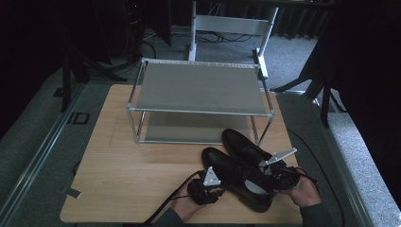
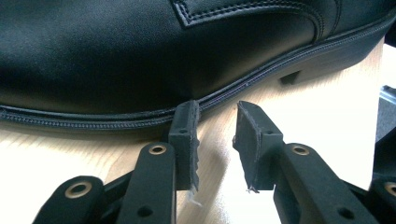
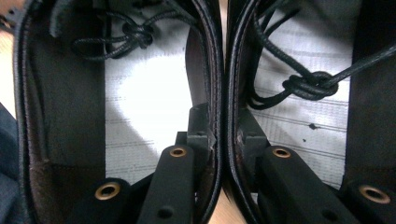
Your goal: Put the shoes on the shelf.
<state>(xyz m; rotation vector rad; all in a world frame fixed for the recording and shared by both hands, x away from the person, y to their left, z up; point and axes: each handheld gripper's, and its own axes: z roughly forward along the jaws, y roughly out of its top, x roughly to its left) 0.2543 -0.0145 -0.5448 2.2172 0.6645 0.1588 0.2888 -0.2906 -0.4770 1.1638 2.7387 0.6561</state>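
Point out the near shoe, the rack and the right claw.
near shoe (image 1: 226, 166), high view, on its laced upper.
rack (image 1: 198, 87), high view, on its top shelf.
right claw (image 3: 218, 135), right gripper view, between its fingertips clamping both shoes' inner walls.

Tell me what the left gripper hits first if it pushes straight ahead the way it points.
Most likely the near black shoe: the left gripper points at its side just above the sole seam, jaws open, almost touching already.

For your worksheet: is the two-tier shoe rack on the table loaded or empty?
Empty. Both shelves of the shoe rack lie bare in the high view; the two black shoes rest on the table in front of it.
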